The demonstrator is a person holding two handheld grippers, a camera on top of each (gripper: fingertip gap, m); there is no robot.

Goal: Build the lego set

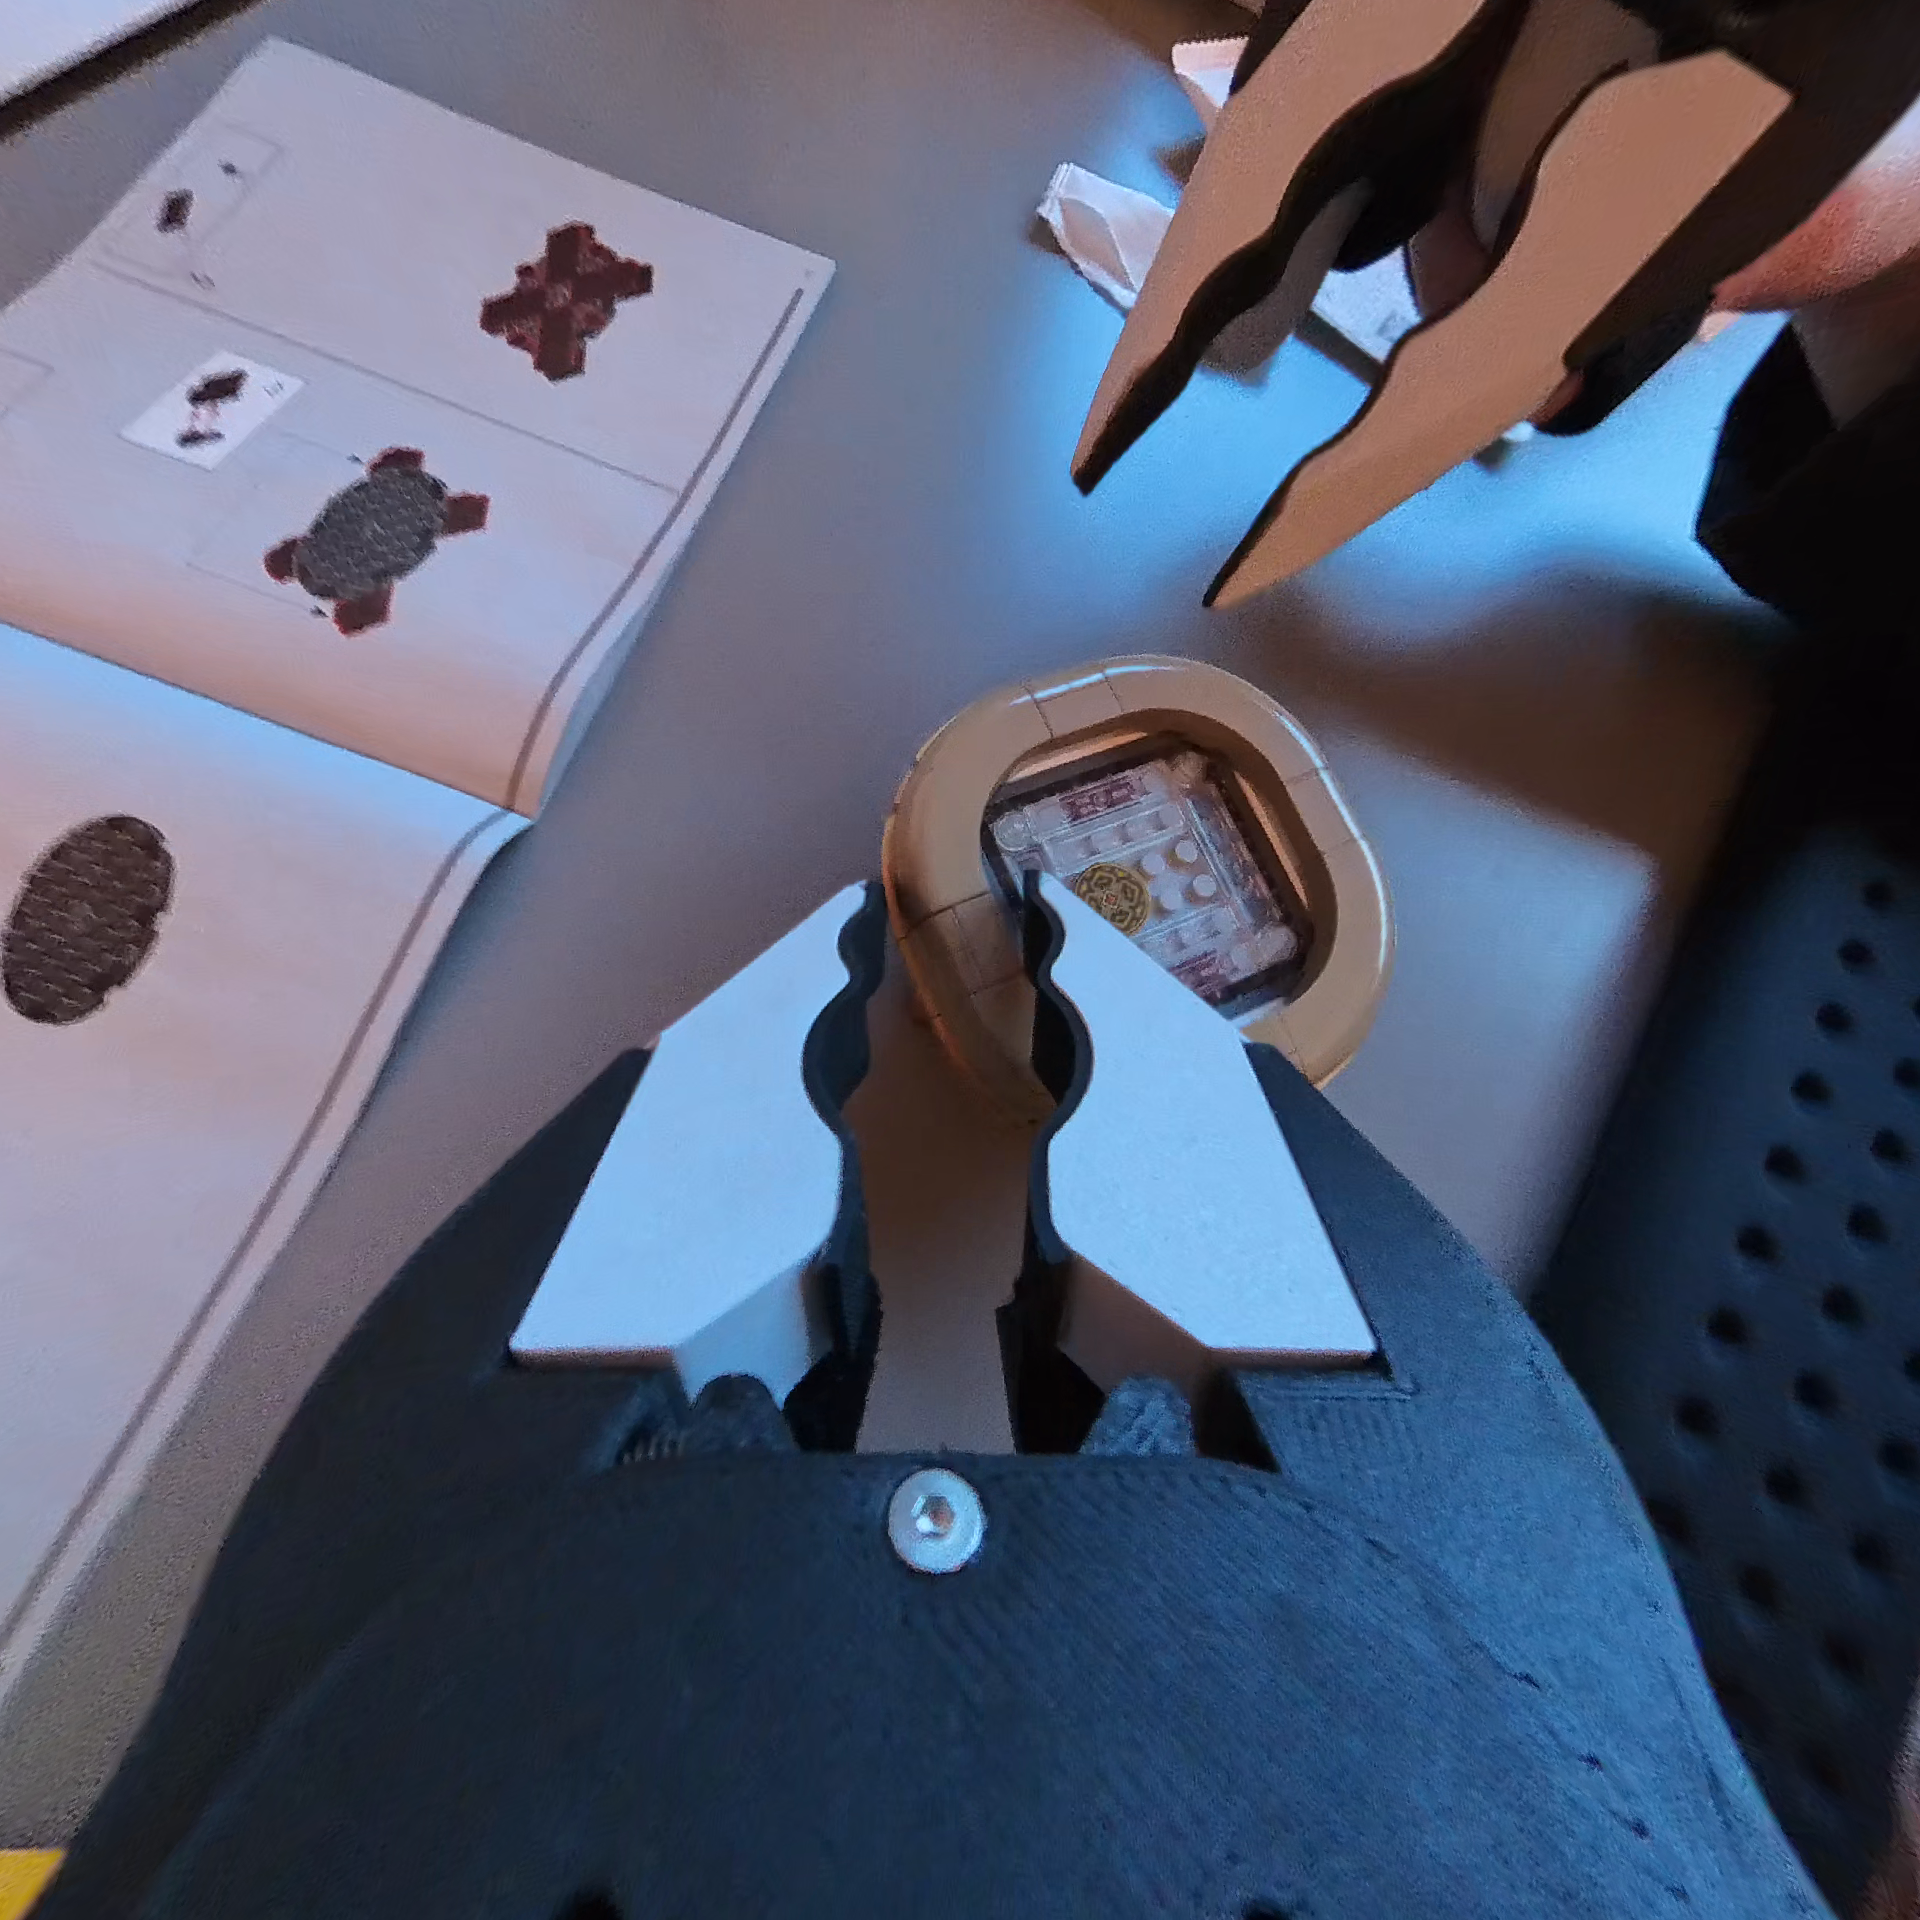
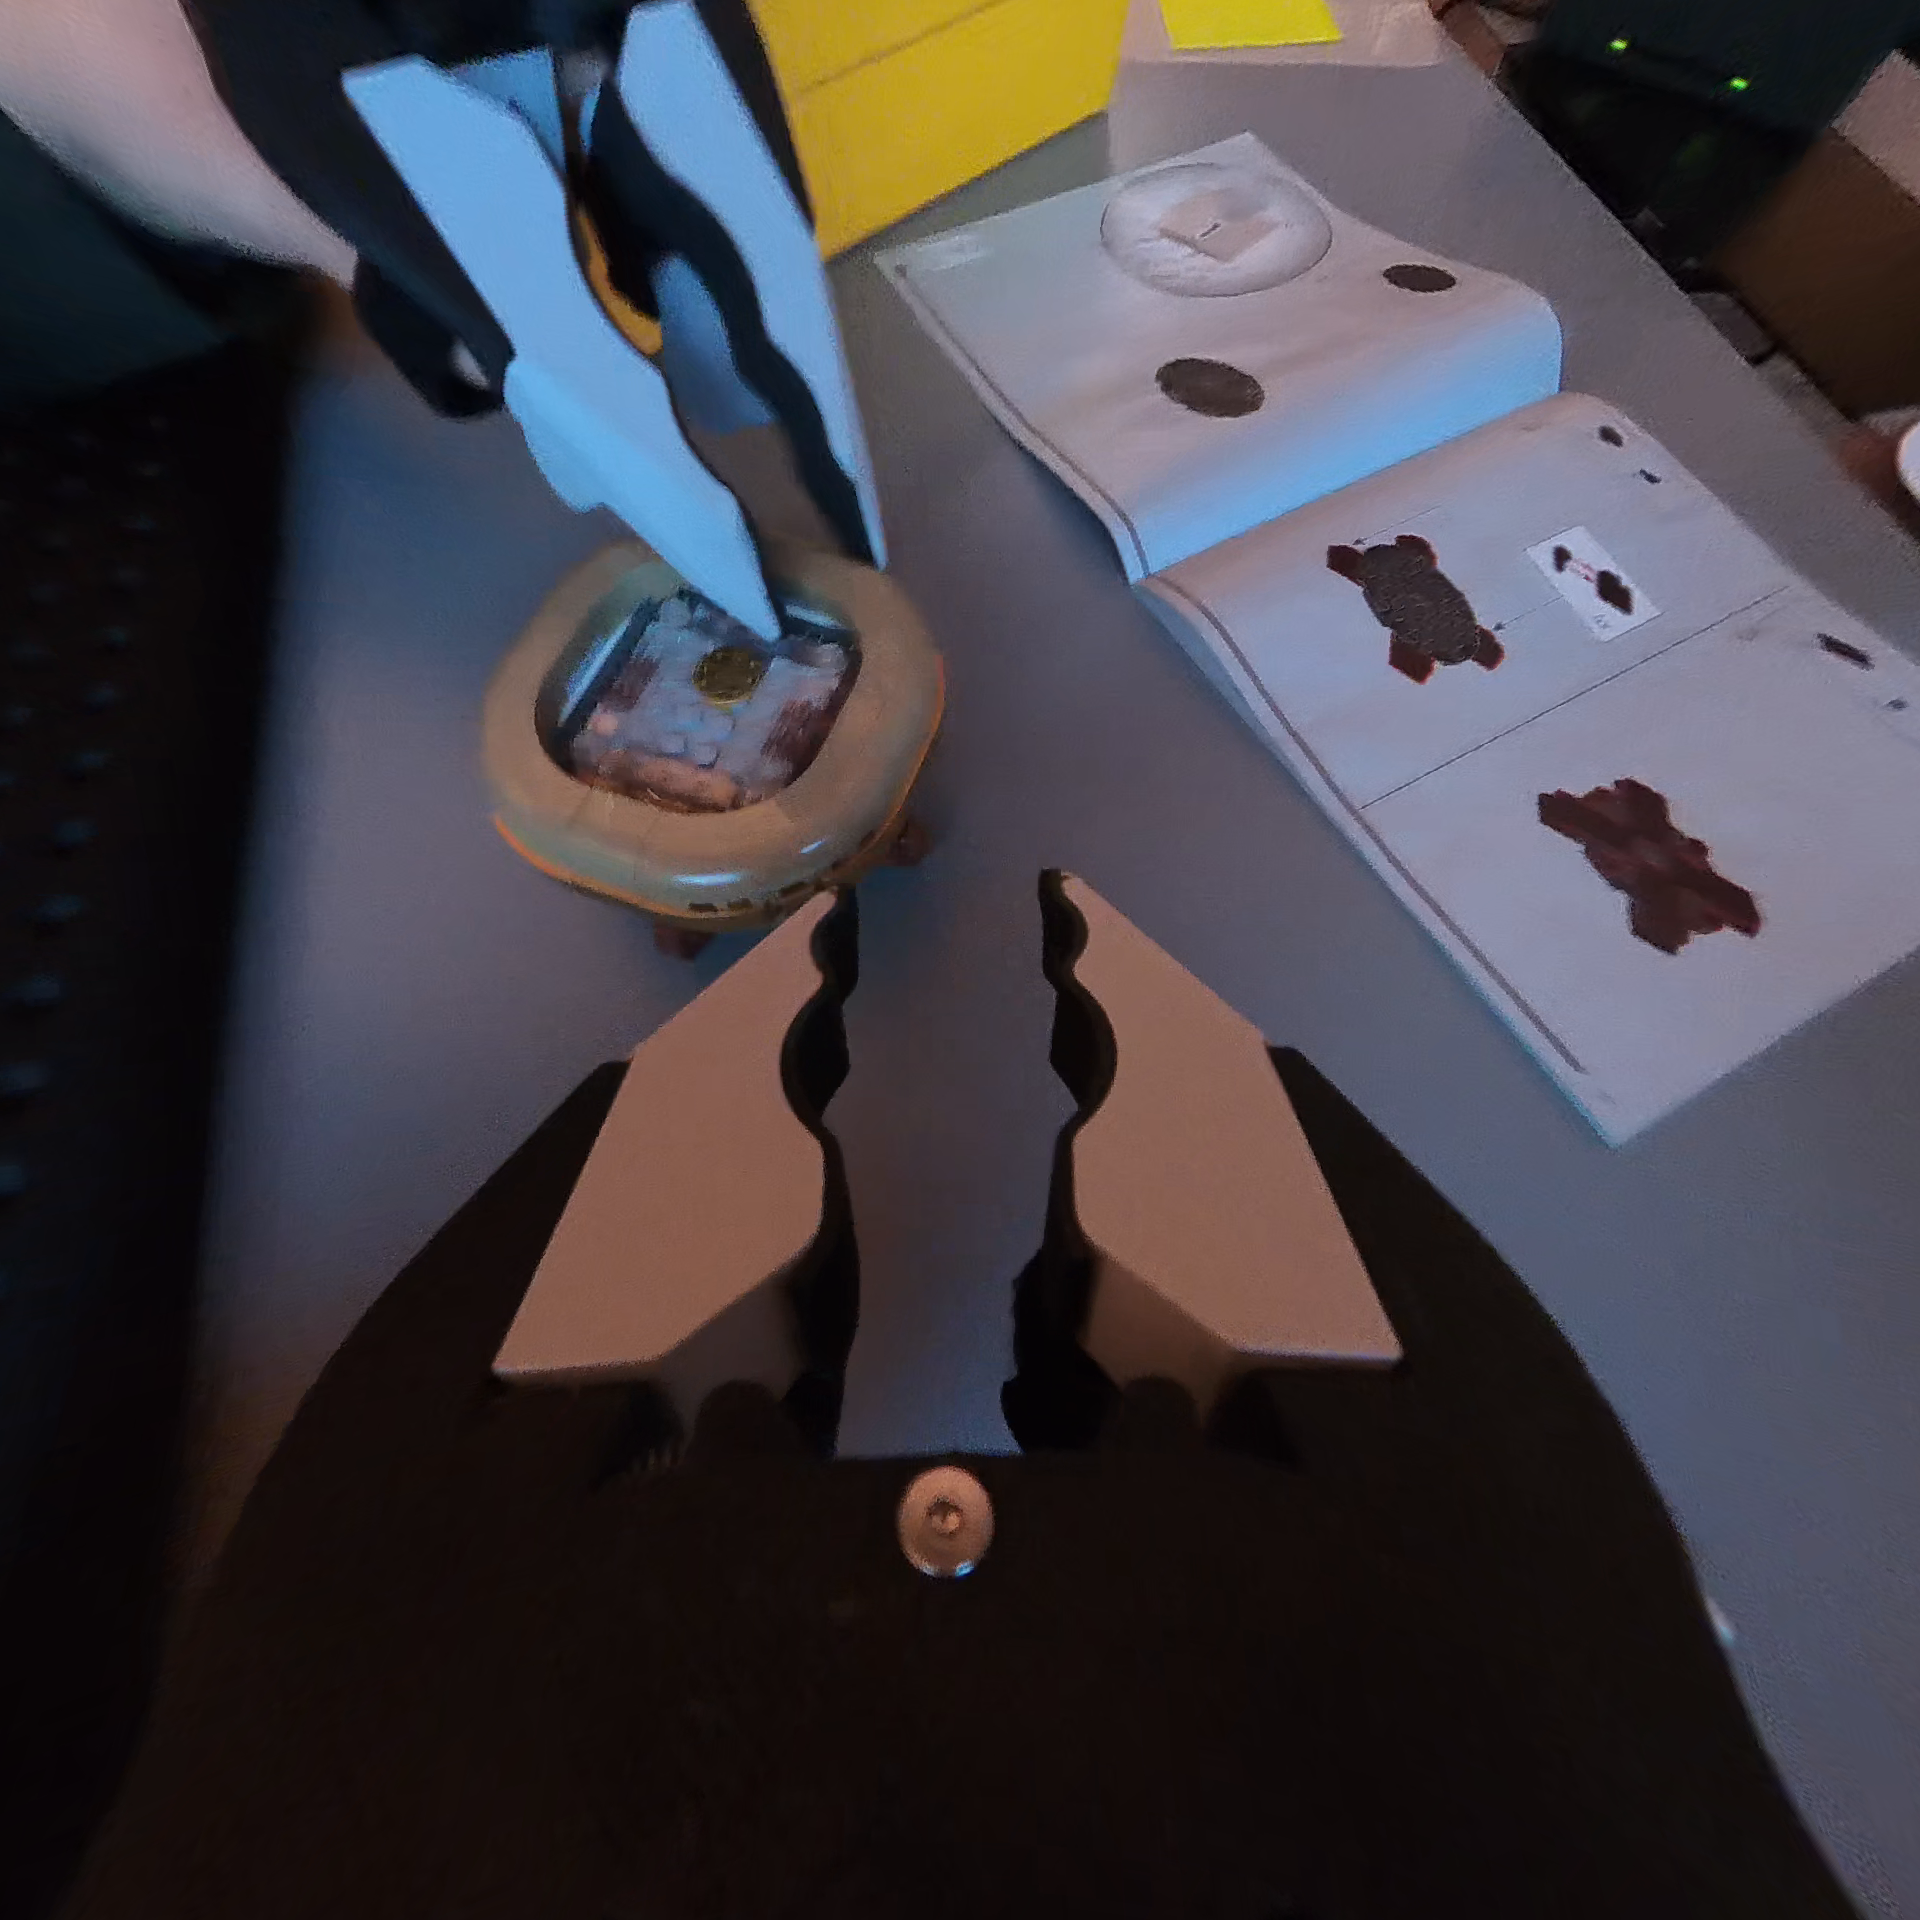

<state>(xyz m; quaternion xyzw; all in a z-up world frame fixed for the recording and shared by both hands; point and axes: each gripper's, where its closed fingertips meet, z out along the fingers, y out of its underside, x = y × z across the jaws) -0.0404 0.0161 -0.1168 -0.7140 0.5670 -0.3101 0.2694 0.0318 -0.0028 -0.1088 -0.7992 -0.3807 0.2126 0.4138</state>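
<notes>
The lego model is a tan rounded ring on dark red feet, standing on the grey table. Its square opening shows white studs and a round gold tile. My left gripper is shut on the ring's near-left wall, one finger inside the opening and one outside. My right gripper is open and empty, hovering above the table beyond the model. In the right wrist view the model sits just ahead and left of my right gripper, with the left gripper on its far side and the gold tile beside the inner finger.
An open instruction booklet lies left of the model; in the right wrist view the booklet is to the right. A black perforated mat borders the table. A yellow box stands behind. A crumpled paper bag lies farther back. Spacing between my two grippers at the tips: around 8 cm.
</notes>
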